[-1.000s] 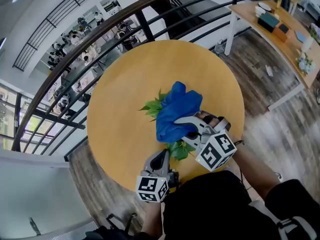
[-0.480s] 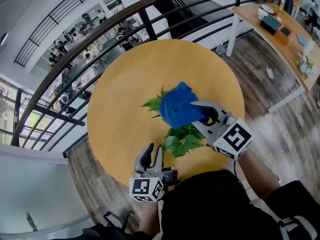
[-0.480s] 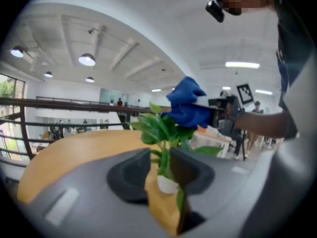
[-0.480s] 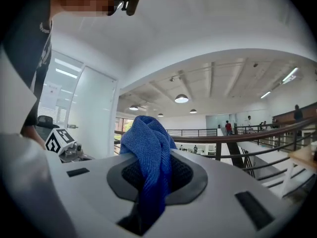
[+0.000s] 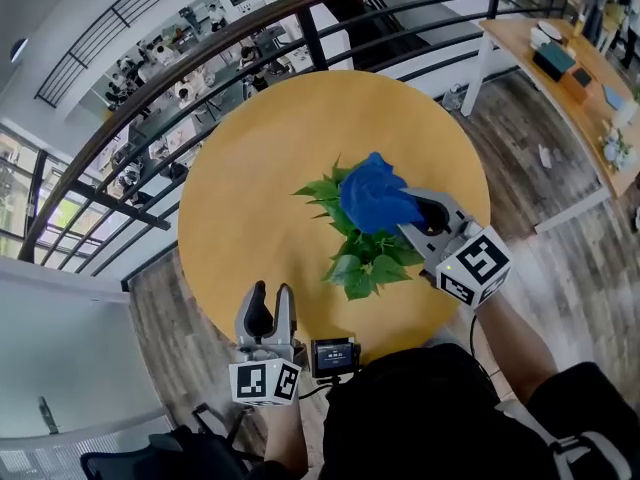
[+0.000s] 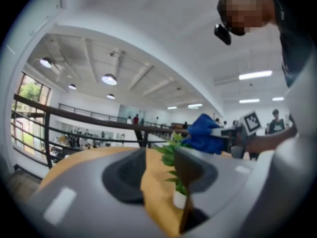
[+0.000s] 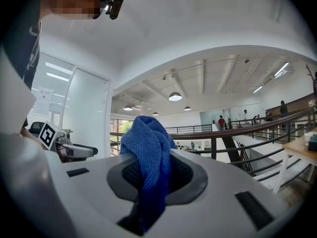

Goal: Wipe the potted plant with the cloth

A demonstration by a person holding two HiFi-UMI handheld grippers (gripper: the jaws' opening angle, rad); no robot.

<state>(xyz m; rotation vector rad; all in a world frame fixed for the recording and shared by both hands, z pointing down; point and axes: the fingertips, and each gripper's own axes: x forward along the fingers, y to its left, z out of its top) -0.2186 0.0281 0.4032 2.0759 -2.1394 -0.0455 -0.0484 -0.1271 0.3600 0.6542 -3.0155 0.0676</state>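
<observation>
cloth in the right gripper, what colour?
Solid blue cloth, no pattern. It shows best in the right gripper view.

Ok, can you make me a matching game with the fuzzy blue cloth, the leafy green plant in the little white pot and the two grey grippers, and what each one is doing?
Things:
1. fuzzy blue cloth
2. leafy green potted plant
3. left gripper
4. right gripper

States:
A. jaws apart, nothing between them
B. stands on the round wooden table
C. jaws shut on something soft
D. pinched between two jaws

Pairs: 1-D, 2-B, 3-A, 4-C.

The left gripper's jaws have just been opening, and nothing is between them.
</observation>
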